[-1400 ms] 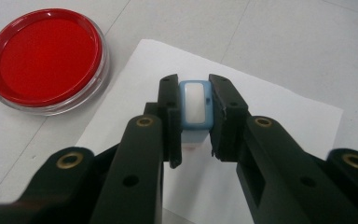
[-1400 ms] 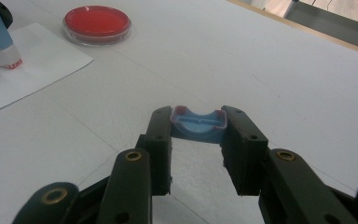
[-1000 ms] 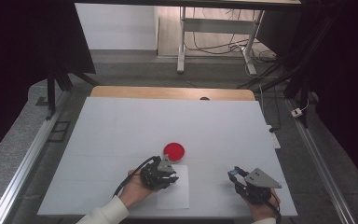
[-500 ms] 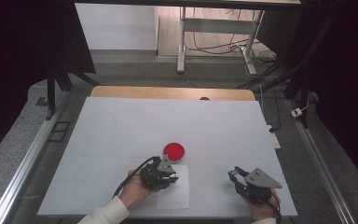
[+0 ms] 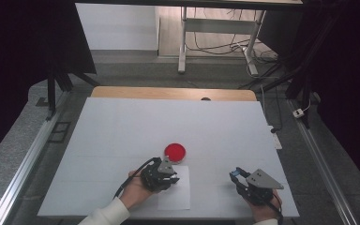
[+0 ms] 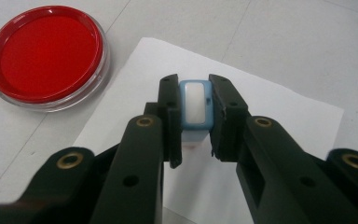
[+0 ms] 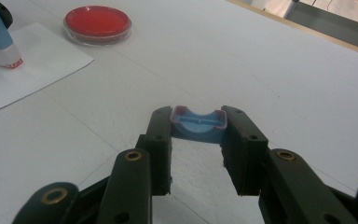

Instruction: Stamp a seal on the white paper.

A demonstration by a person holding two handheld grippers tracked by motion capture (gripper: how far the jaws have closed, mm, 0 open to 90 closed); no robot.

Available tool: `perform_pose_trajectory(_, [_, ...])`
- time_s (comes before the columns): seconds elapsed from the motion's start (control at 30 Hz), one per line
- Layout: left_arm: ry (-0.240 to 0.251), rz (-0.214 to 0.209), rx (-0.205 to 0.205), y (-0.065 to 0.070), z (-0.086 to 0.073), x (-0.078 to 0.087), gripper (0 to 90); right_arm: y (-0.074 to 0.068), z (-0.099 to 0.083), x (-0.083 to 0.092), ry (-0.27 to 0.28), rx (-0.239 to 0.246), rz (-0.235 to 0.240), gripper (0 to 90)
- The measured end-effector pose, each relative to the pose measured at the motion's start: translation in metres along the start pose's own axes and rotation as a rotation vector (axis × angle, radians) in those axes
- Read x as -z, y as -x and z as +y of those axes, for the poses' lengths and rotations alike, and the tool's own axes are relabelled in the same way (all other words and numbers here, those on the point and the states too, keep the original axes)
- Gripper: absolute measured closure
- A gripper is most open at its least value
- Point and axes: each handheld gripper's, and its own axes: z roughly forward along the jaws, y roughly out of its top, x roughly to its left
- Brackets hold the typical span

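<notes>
Lab: white table (image 5: 122,126), aluminium rails (image 5: 23,164), dark curtains (image 5: 23,42), floor cables (image 5: 215,44).

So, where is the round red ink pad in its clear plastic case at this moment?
In the high view, the round red ink pad lies on the white table, just beyond the left gripper and touching the far edge of the white paper sheet.

No visible change — hands, stamp (image 6: 195,103), cap (image 7: 198,123) unmoved.
</notes>
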Motion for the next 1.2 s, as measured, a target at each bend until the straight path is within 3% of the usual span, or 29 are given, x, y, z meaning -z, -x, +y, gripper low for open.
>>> perform_pose_trajectory(0.57, [0.04, -0.022, 0.036, -0.003, 0.001, 0.004, 75.8, 0.0, 0.0, 0.001, -0.004, 0.003, -0.004, 63.8])
perform_pose_trajectory(0.83, [0.079, -0.021, 0.037, -0.004, 0.005, 0.015, 75.6, 0.0, 0.001, 0.001, 0.001, 0.002, -0.003, 63.8])
perform_pose_trajectory(1.2, [0.167, -0.04, 0.094, -0.009, 0.004, 0.034, 75.5, -0.001, 0.001, 0.001, 0.006, 0.003, -0.002, 63.8])
